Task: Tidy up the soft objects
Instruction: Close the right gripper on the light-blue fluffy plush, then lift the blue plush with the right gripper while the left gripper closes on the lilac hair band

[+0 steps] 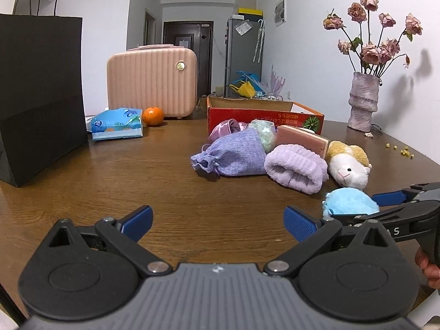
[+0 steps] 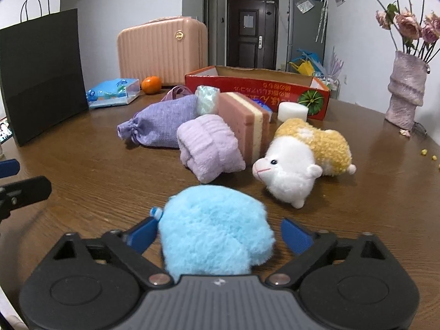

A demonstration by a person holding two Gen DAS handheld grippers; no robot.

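Note:
A fluffy light-blue plush (image 2: 214, 236) lies on the wooden table (image 2: 96, 170) between the jaws of my right gripper (image 2: 220, 233). Its left pad touches the fur, while the right pad stands a little off it, so the gripper is open. From the left wrist view, the same plush (image 1: 350, 202) sits between the right gripper's fingers (image 1: 390, 198). My left gripper (image 1: 218, 224) is open and empty over bare table. Beyond lie a white-and-yellow plush animal (image 2: 299, 162), a rolled lilac towel (image 2: 209, 148), a purple drawstring pouch (image 2: 162, 126) and a pink-and-cream sponge (image 2: 247, 121).
A red cardboard box (image 2: 258, 88) stands open behind the pile, with a white foam block (image 2: 292, 111) in front of it. A black paper bag (image 1: 38, 96), tissue pack (image 1: 118, 123), orange (image 1: 153, 116) and pink case (image 1: 151, 82) are far left. A vase of dried roses (image 1: 363, 101) is far right.

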